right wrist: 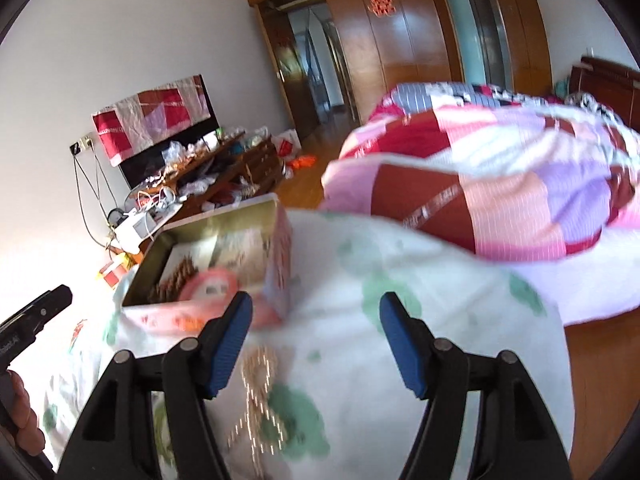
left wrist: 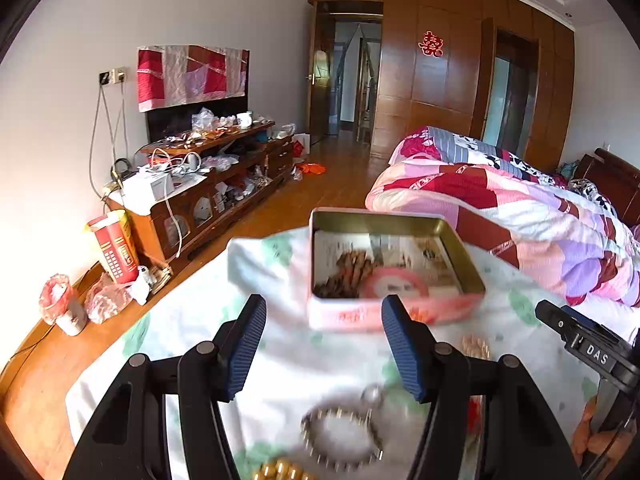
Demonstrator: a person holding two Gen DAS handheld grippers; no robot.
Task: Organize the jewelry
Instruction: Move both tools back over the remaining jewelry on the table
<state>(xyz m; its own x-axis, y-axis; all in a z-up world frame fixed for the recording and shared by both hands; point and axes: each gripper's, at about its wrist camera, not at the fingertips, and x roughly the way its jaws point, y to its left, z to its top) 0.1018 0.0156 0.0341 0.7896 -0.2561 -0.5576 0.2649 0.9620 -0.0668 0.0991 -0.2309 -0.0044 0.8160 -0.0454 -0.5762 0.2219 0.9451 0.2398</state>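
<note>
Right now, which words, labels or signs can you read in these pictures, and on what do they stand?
"DAS": white letters on the black right gripper.
"囍": red paper sign on the brown wooden wardrobe.
Red print on the pink metal tin: too blurred.
Print on the red and yellow carton: too small.

On the cloth-covered bench (left wrist: 280, 344) an open tin (left wrist: 394, 268) sits toward the far edge, a beaded bracelet (left wrist: 340, 436) and a chain (right wrist: 260, 396) lie nearer, the bed (left wrist: 520, 208) behind right, a cabinet (left wrist: 224, 184) far left.
</note>
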